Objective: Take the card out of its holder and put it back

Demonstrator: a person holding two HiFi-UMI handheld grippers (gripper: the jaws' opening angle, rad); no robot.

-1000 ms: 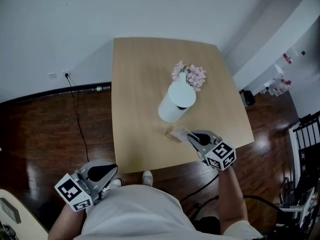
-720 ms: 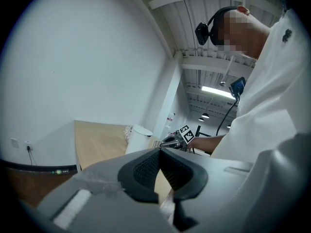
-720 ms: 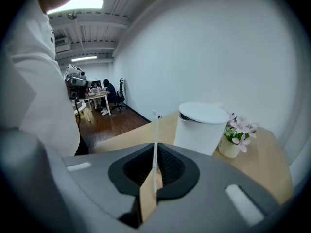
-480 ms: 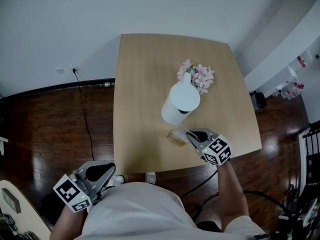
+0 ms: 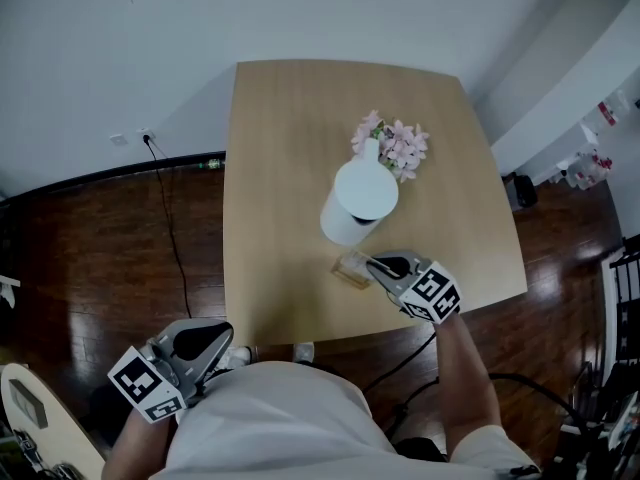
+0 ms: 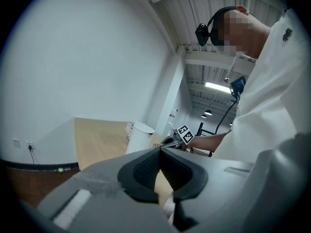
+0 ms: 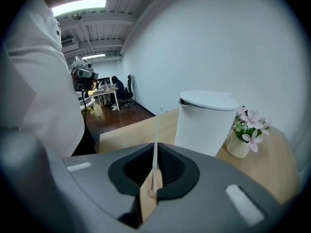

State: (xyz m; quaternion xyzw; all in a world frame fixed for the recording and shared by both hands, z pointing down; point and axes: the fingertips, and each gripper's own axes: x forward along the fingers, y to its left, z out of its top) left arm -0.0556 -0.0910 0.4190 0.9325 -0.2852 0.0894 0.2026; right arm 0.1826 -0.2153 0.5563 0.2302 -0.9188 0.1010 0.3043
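Seen edge on, a thin white card [image 7: 155, 140] stands upright between the pads of my right gripper [image 7: 155, 168], which is shut on it. Just below the jaws shows the small wooden holder [image 7: 147, 202]. From the head view, the right gripper [image 5: 374, 263] reaches the holder [image 5: 351, 269] near the table's front edge; the card is too thin to make out there. My left gripper [image 5: 224, 334] hangs off the table by the person's waist, and its pads [image 6: 148, 165] meet with nothing between them.
A white lidded bin [image 5: 358, 204] stands just behind the holder, with a small vase of pink flowers [image 5: 391, 144] beyond it. The light wooden table [image 5: 280, 148] sits on dark wood flooring, and a cable runs along the floor at the left.
The head view has shifted slightly. My right gripper stays shut at the holder, a touch nearer to it. The left gripper has not moved.
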